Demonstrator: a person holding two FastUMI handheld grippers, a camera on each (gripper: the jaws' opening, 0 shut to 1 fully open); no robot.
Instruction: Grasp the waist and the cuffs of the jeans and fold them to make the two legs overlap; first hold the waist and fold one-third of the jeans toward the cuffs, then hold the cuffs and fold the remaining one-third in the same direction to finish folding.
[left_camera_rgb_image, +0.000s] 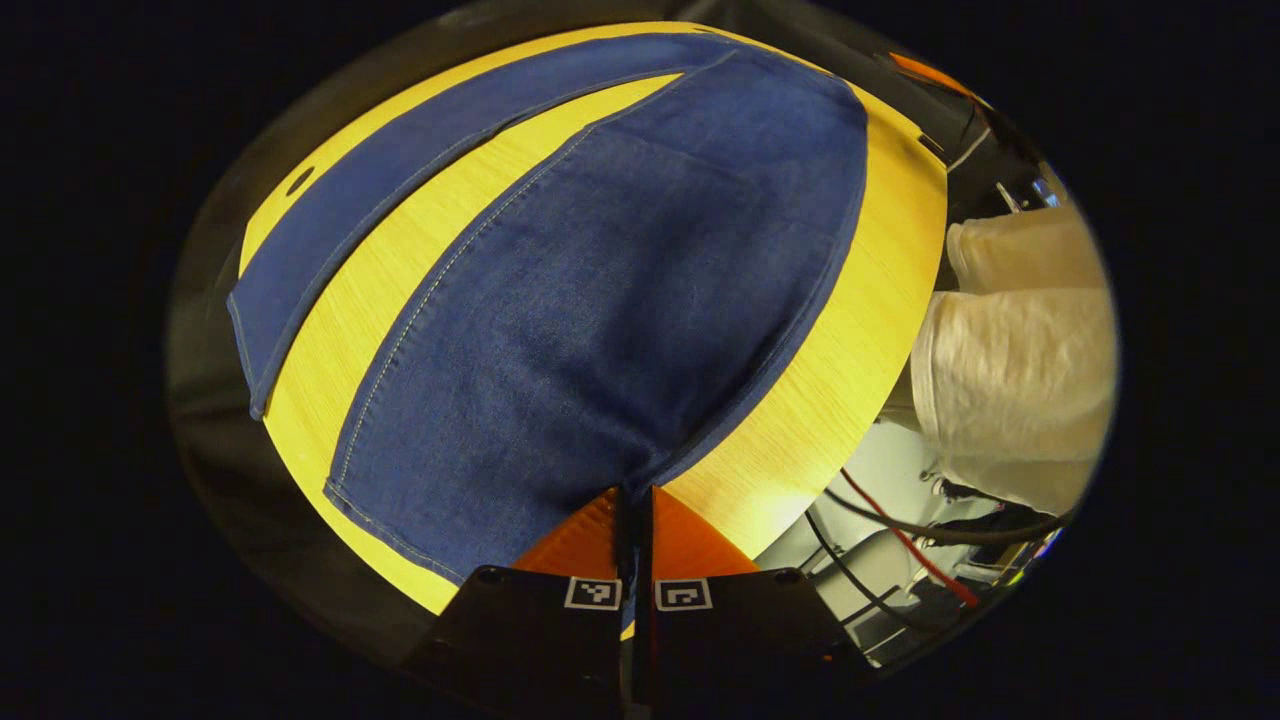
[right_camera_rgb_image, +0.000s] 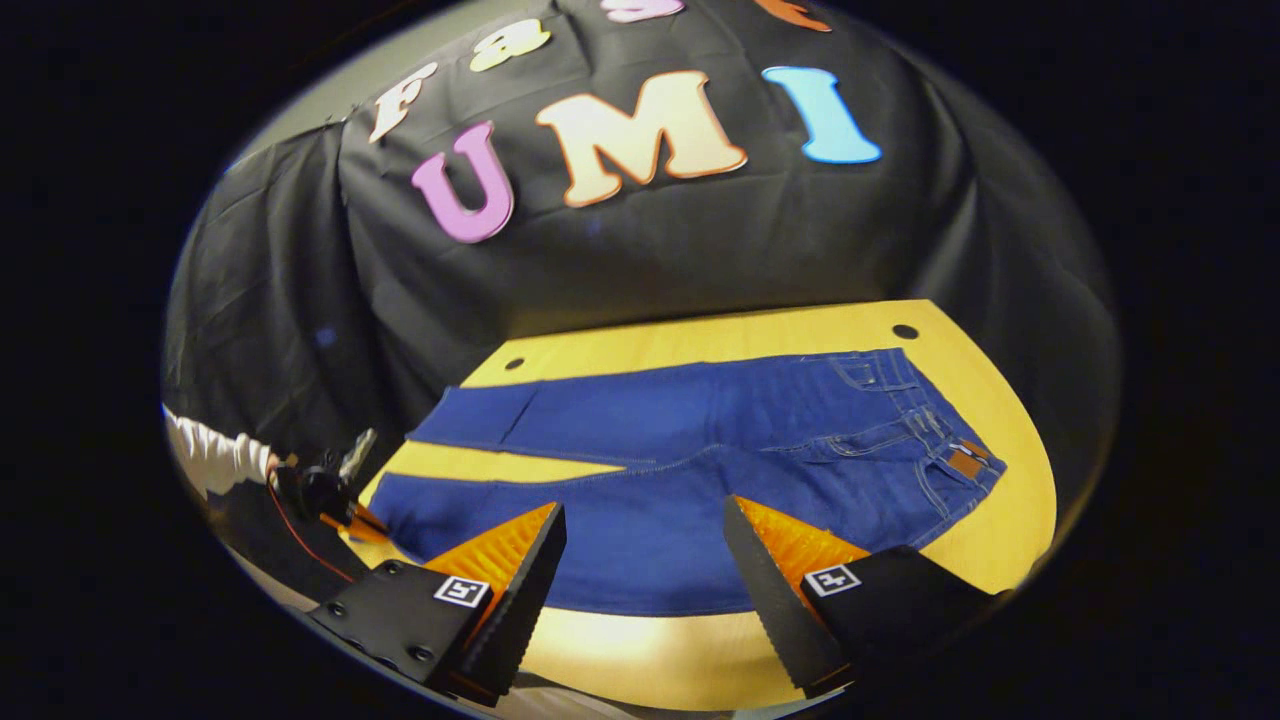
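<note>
Jeans lie flat on the yellow wooden table, both legs spread apart with a strip of bare tabletop between them; nothing folded yet. In the right gripper view the waist, with its belt loops and a brown patch, sits at the table's right end, legs running leftward to the cuffs. Right gripper hovers above the near edge of the table, over the nearer leg, jaws wide apart and holding nothing; fingers not touching the denim as far as can be seen. Left gripper is at the cuff end of the nearer leg: in the left gripper view its two fingers are pressed together with the hem corner of that leg pinched between them, the denim running forward from the tips. The farther leg lies beyond the bare strip. A person's light-coloured sleeve shows past the table's cuff end; cables lie below the table edge there.
</note>
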